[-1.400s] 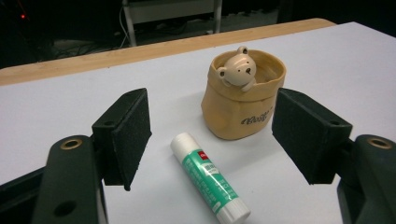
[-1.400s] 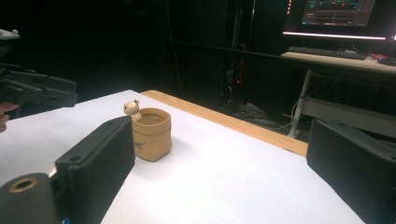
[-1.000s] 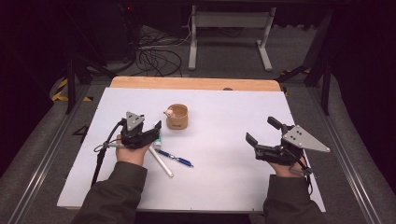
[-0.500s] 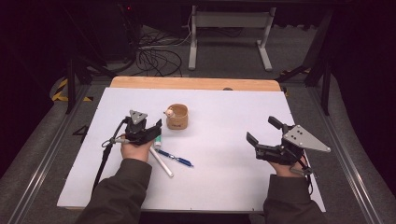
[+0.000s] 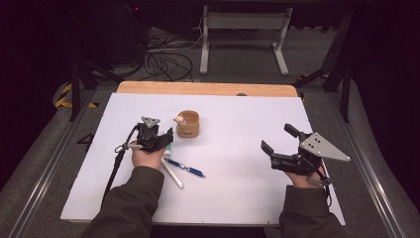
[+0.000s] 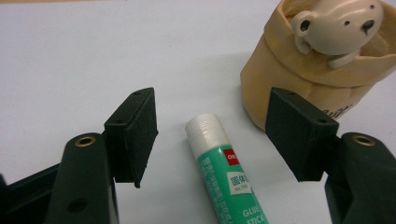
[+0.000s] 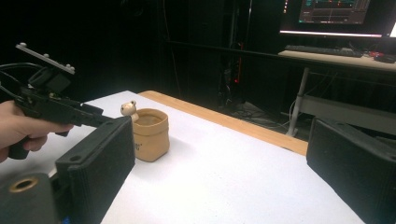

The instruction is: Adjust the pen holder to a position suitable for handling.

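Glue stick [image 6: 223,163] between closing left tongs [image 6: 219,135], untouched; right tongs [image 7: 233,172] spread.

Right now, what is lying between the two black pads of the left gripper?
A glue stick lies on the white table between the left gripper pads, touching neither, in the left gripper view. Its jaws have just been closing.

White table [image 5: 237,198]: glue stick [image 6: 224,175], blue pen [image 5: 185,168], white pen [image 5: 172,173], beige cup [image 5: 188,124].
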`<action>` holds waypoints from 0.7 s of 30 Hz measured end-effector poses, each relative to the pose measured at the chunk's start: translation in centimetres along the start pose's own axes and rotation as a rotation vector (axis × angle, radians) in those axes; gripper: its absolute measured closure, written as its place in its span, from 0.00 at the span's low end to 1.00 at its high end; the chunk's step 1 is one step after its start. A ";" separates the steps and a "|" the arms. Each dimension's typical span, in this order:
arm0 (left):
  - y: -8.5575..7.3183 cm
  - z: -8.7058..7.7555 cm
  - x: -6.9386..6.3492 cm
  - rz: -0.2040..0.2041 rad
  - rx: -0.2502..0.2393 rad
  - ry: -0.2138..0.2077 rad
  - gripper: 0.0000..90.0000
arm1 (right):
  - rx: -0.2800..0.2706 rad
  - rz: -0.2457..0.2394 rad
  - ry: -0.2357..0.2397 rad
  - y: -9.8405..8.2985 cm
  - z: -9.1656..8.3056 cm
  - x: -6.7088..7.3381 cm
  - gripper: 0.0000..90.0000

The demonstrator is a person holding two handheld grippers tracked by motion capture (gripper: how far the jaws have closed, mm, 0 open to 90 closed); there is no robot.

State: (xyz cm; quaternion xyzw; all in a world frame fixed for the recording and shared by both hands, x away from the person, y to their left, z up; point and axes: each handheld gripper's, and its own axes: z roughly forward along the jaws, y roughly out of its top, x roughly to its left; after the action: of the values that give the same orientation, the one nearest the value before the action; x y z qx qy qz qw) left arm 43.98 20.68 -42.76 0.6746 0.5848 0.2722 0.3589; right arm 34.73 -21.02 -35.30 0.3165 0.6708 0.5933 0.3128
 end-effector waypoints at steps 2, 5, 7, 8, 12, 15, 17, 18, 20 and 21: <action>0.1 0.3 -0.2 0.002 0.010 0.012 0.41 | -0.002 0.001 0.001 0.0 0.0 0.0 0.10; 0.2 0.8 -0.4 -0.017 0.035 0.016 0.42 | -0.002 0.004 0.002 0.0 0.0 -0.1 0.10; 0.3 1.2 -0.4 -0.036 0.053 0.019 0.42 | 0.000 0.008 0.001 0.0 0.0 -0.1 0.10; 0.3 1.4 -0.4 -0.042 0.064 0.020 0.42 | 0.002 0.008 0.001 0.0 -0.1 -0.1 0.10; 0.3 1.7 -0.4 -0.050 0.084 0.040 0.42 | -0.004 0.010 0.002 0.0 -0.1 -0.2 0.10; 0.3 1.9 -0.5 -0.062 0.098 0.047 0.43 | -0.006 0.020 0.002 0.1 -0.2 -0.2 0.10; 0.3 2.0 -0.7 -0.069 0.106 0.053 0.43 | -0.008 0.018 0.002 0.1 -0.2 -0.3 0.10; 0.4 2.0 -0.7 -0.069 0.109 0.060 0.43 | -0.009 0.018 0.002 0.1 -0.2 -0.3 0.10; 0.4 2.2 -0.9 -0.079 0.117 0.063 0.44 | -0.010 0.019 0.004 0.1 -0.3 -0.3 0.10; 0.4 2.3 -0.9 -0.084 0.122 0.064 0.45 | -0.011 0.022 0.004 0.2 -0.3 -0.3 0.10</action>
State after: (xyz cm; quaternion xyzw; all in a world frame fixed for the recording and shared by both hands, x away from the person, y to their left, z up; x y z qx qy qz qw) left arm 45.90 19.36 -43.77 0.6611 0.6391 0.2423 0.3094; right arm 34.68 -21.38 -35.10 0.3208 0.6645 0.6011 0.3068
